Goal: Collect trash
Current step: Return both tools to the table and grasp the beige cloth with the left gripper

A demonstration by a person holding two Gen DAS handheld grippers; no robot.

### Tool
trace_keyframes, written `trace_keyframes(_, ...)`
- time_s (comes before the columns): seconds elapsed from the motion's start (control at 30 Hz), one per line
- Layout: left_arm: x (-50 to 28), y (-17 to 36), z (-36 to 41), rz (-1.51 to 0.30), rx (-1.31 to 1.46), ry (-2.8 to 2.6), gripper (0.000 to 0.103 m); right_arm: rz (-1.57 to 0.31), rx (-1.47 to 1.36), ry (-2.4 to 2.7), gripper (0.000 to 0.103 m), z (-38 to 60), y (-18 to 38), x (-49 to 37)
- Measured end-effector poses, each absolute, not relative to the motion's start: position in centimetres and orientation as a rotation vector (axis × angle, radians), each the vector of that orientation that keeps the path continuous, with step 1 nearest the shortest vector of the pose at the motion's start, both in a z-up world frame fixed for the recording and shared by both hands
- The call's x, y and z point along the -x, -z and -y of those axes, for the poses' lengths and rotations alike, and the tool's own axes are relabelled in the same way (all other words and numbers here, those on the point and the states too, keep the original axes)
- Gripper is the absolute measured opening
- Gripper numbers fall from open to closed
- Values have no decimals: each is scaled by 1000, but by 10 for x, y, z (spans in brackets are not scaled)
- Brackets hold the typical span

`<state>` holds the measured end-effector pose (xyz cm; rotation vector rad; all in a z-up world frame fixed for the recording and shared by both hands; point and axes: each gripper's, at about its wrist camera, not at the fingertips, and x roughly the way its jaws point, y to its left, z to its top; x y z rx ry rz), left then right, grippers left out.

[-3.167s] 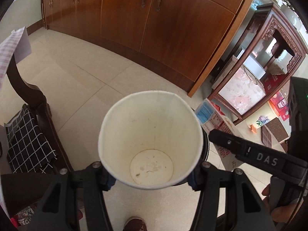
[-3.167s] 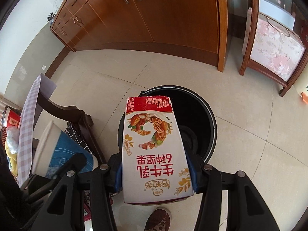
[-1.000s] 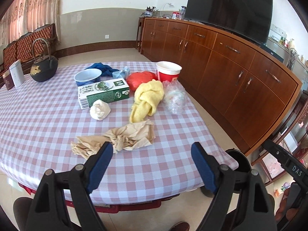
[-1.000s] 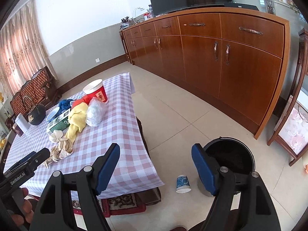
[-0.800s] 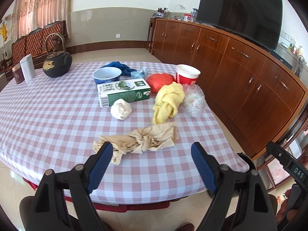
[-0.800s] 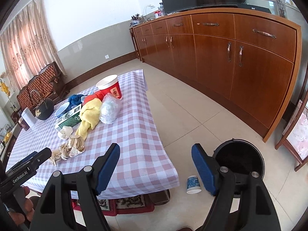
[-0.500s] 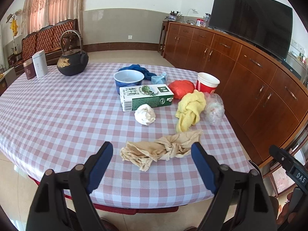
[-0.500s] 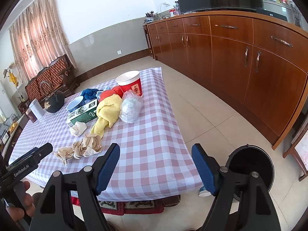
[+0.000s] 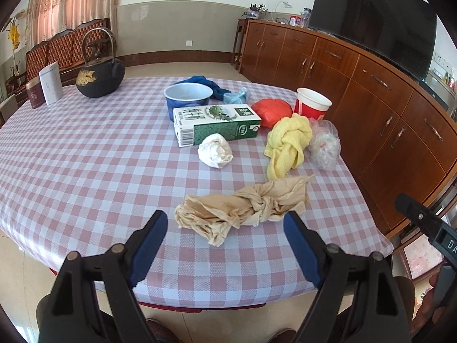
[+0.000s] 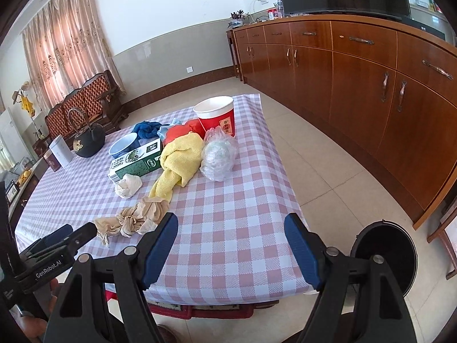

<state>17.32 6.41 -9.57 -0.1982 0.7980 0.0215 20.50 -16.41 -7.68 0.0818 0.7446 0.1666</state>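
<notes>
Green-and-white carton (image 9: 217, 124) with unreadable print lies mid-frame on the checked table (image 9: 85, 171), crumpled tan paper (image 9: 245, 207) nearer, while left gripper (image 9: 225, 240) and right gripper (image 10: 231, 243), "GenRobot.AI" beside it, gape empty.

The left gripper (image 10: 65, 245) reads "GenRobot.AI"; the right gripper (image 9: 428, 223) shows "DA".

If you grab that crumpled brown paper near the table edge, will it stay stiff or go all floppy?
The crumpled brown paper would probably flop and sag, since it lies twisted and wrinkled flat on the checked tablecloth. It looks thin, so likely very light. It shouldn't roll, but loose ends may dangle from the left hand-held gripper, whose open jaws face it.
</notes>
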Motion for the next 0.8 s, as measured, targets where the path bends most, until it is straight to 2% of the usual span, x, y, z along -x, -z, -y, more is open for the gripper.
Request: trace_keyframes(0.8,-212,128,-46,-827,110,17,85,-788,-94,-192,79,148,94,-234)
